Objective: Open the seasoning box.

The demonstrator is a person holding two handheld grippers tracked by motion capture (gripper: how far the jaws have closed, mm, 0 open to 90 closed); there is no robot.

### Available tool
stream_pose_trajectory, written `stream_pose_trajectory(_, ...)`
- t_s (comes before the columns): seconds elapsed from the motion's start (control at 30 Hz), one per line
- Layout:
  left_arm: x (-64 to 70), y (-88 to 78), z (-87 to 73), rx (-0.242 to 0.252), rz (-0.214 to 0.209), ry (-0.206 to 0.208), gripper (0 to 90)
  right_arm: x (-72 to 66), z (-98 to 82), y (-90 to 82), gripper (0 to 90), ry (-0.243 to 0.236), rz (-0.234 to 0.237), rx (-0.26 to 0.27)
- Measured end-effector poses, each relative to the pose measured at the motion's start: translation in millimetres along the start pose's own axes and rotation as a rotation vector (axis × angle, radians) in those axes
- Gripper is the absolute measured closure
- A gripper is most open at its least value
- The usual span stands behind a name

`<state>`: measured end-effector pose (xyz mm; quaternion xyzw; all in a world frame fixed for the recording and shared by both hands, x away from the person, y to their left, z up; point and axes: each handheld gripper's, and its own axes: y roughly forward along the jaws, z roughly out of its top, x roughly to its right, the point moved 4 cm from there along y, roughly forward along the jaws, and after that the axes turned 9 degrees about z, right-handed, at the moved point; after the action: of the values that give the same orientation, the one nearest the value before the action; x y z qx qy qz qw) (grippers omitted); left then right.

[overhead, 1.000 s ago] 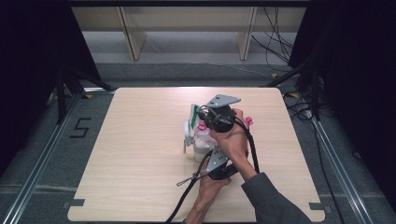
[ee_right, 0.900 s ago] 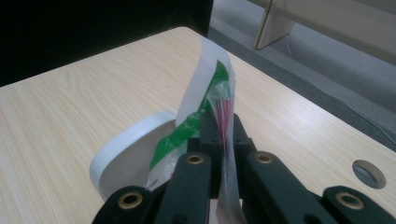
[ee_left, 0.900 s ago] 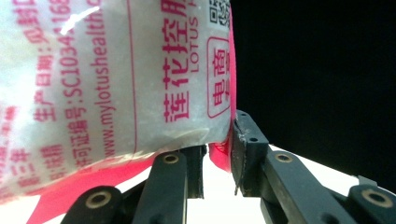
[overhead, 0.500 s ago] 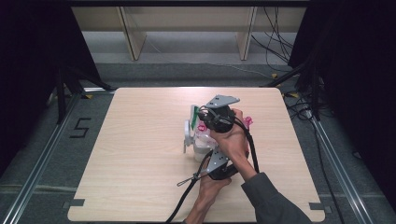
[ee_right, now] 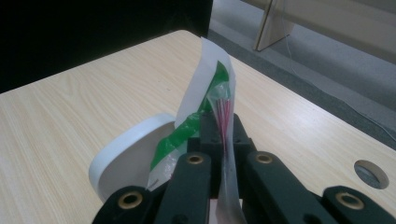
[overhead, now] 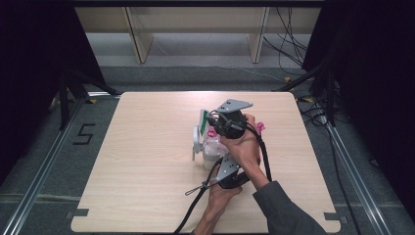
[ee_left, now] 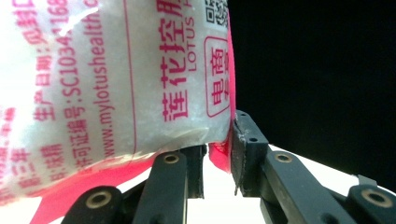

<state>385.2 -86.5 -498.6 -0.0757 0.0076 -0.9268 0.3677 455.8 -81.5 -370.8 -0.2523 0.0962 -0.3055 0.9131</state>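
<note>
A clear bag of white grains with pink print (overhead: pixel 211 147) (ee_left: pixel 116 84) stands at the table's middle. My left gripper (overhead: pixel 218 164) (ee_left: pixel 218 154) comes at it from the near side, its jaws closed on the bag's lower pink-edged corner. My right gripper (overhead: pixel 211 120) (ee_right: pixel 219 126) reaches in from the right above the bag. Its jaws are shut on the bag's top edge (ee_right: pixel 223 105), a thin clear film with pink lines beside a green and white flap (ee_right: pixel 205 88). A white round object (overhead: pixel 197 143) (ee_right: pixel 126 163) sits against the bag's left side.
The light wooden table (overhead: pixel 147 171) has bare room to the left and right of the bag. A black cable (overhead: pixel 195 190) trails from the left gripper toward the near edge. Wooden shelf legs (overhead: pixel 139 44) and loose cables stand on the floor beyond the far edge.
</note>
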Motion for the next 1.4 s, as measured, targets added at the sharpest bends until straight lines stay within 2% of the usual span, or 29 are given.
stream_pose_trajectory(0.07, -0.4, 0.2, 0.0, 0.000, -0.003, -0.002, 75.9, 1.2, 0.4, 0.7, 89.9, -0.005, -0.008, 0.015)
stream_pose_trajectory(0.1, 0.1, 1.8, 0.1, 0.020, -0.016, -0.008, 75.9, 1.1, 0.2, 0.4, 89.9, -0.006, -0.005, 0.004)
stream_pose_trajectory(0.2, -0.6, -0.2, 0.3, 0.002, -0.004, 0.000, 75.8, 0.1, 0.0, 2.6, 89.9, -0.012, -0.012, 0.004)
stream_pose_trajectory(0.23, -1.0, -0.5, 0.6, -0.002, 0.001, -0.001, 75.9, -0.2, 0.2, 1.8, 89.9, -0.006, 0.003, -0.007)
stream_pose_trajectory(0.3, -1.2, -0.6, 0.6, 0.000, -0.001, 0.001, 75.9, 0.4, 0.9, 1.2, 89.9, -0.004, 0.000, 0.002)
stream_pose_trajectory(0.33, -0.1, 1.3, 0.5, 0.021, -0.019, -0.010, 75.9, 0.3, 0.7, 1.8, 89.9, -0.011, 0.001, -0.003)
stream_pose_trajectory(0.4, -0.4, 1.2, 0.9, 0.021, -0.017, -0.010, 75.8, -1.0, -0.1, 3.0, 89.9, -0.017, -0.001, -0.020)
stream_pose_trajectory(0.43, -1.2, 1.0, 1.1, 0.022, -0.013, -0.007, 75.9, 0.4, 0.7, 4.1, 89.8, -0.025, -0.009, 0.001)
stream_pose_trajectory(0.5, -0.8, 0.5, 0.8, 0.019, -0.017, -0.006, 75.9, 0.0, 1.0, 3.1, 89.9, -0.017, 0.006, -0.006)
stream_pose_trajectory(0.57, -0.8, 0.8, 0.7, 0.021, -0.017, -0.008, 75.9, -1.1, -0.1, 4.1, 89.8, -0.012, 0.003, -0.018)
stream_pose_trajectory(0.6, -1.2, 0.8, 1.0, 0.022, -0.019, -0.008, 75.9, -0.2, 0.2, 4.7, 89.9, -0.032, 0.003, -0.016)
stream_pose_trajectory(0.67, -1.3, 0.3, 1.2, 0.022, -0.017, -0.006, 75.9, -1.0, 0.5, 5.1, 89.9, -0.011, -0.006, 0.002)
stream_pose_trajectory(0.73, -1.1, 0.8, 0.8, 0.024, -0.020, -0.007, 75.9, 0.8, 0.7, 5.1, 89.9, -0.040, 0.004, -0.011)
stream_pose_trajectory(0.77, -1.1, 0.7, 1.1, 0.023, -0.019, -0.007, 75.9, -1.1, -0.4, 5.2, 89.8, -0.016, 0.010, -0.026)
stream_pose_trajectory(0.9, -1.3, 0.4, 1.0, 0.025, -0.020, -0.006, 75.9, -0.2, 0.8, 6.0, 89.9, -0.015, -0.004, 0.001)
stream_pose_trajectory(0.93, -1.2, 0.5, 1.0, 0.026, -0.020, -0.006, 75.9, -0.1, 0.2, 5.1, 89.9, -0.020, 0.002, -0.022)
stream_pose_trajectory(1.07, -1.5, 0.0, 1.0, 0.028, -0.018, -0.005, 75.9, -1.5, 0.1, 7.4, 89.9, -0.019, -0.001, -0.016)
stream_pose_trajectory(1.13, -1.5, 0.2, 1.2, 0.030, -0.017, -0.011, 76.0, -1.5, 0.5, 6.0, 89.9, -0.015, 0.003, -0.030)
stream_pose_trajectory(1.17, -1.5, -0.3, 1.1, 0.024, -0.013, -0.009, 76.0, -0.8, 0.0, 8.0, 89.9, -0.023, -0.008, -0.013)
stream_pose_trajectory(1.2, -1.9, -2.4, 0.8, -0.003, 0.003, 0.003, 75.9, -1.2, -0.6, 7.9, 89.9, -0.025, 0.002, -0.030)
stream_pose_trajectory(1.23, -1.3, -0.2, 0.9, 0.031, -0.014, -0.010, 76.0, -2.0, -0.7, 8.1, 89.9, -0.021, 0.001, -0.033)
stream_pose_trajectory(1.27, -2.1, -0.5, 1.0, 0.031, -0.008, -0.008, 76.0, -2.9, 0.3, 7.7, 89.9, -0.003, 0.004, -0.021)
stream_pose_trajectory(1.33, -1.7, -0.1, 0.7, 0.028, -0.017, -0.016, 76.1, -1.2, 1.3, 6.2, 89.9, -0.007, -0.004, -0.002)
stream_pose_trajectory(1.4, -1.8, -2.2, 0.1, -0.003, 0.004, -0.002, 76.1, -1.9, -1.2, 8.4, 89.9, -0.024, -0.002, -0.033)
